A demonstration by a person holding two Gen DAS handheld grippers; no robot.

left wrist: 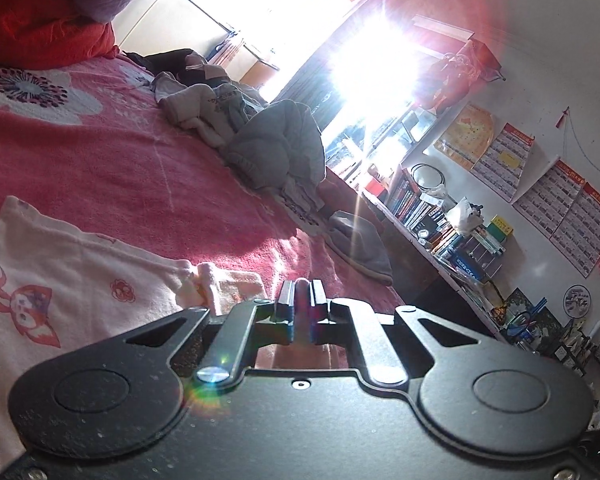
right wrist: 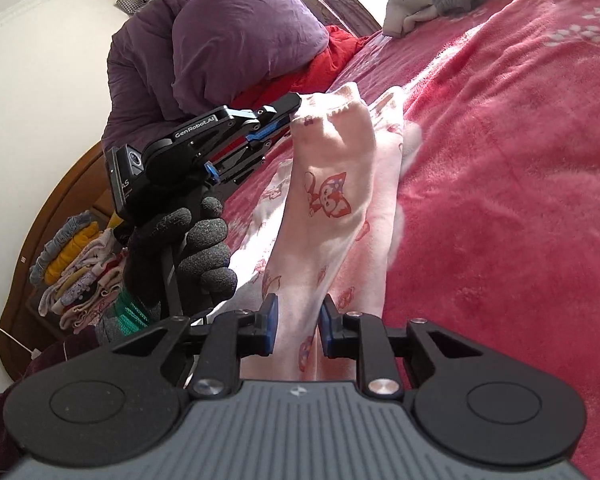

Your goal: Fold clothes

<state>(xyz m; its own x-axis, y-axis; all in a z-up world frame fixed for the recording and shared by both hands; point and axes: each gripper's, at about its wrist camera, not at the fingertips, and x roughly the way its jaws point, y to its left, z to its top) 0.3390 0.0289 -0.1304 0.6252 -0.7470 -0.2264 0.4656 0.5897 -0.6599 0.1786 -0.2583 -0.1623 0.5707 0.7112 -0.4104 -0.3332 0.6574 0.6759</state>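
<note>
pink printed garment (right wrist: 332, 200) lies partly doubled on the red blanket (right wrist: 500, 160), mid-fold. left gripper (right wrist: 290, 114) is clamped on its far hem, right gripper (right wrist: 298, 320) pinches the near end. a jumbled unfolded pile (left wrist: 260, 136) waits nearby; folded stack (right wrist: 80, 276) sits bedside.

Left wrist view low over the pink bedspread (left wrist: 120, 152) facing the window, right wrist view close facing the headboard, both sharing the pale pink garment (right wrist: 332, 200).

Home bedroom: bed w/ pink blanket (left wrist: 120, 152), bookshelf (left wrist: 440, 216), wall calendars (left wrist: 504, 160).
</note>
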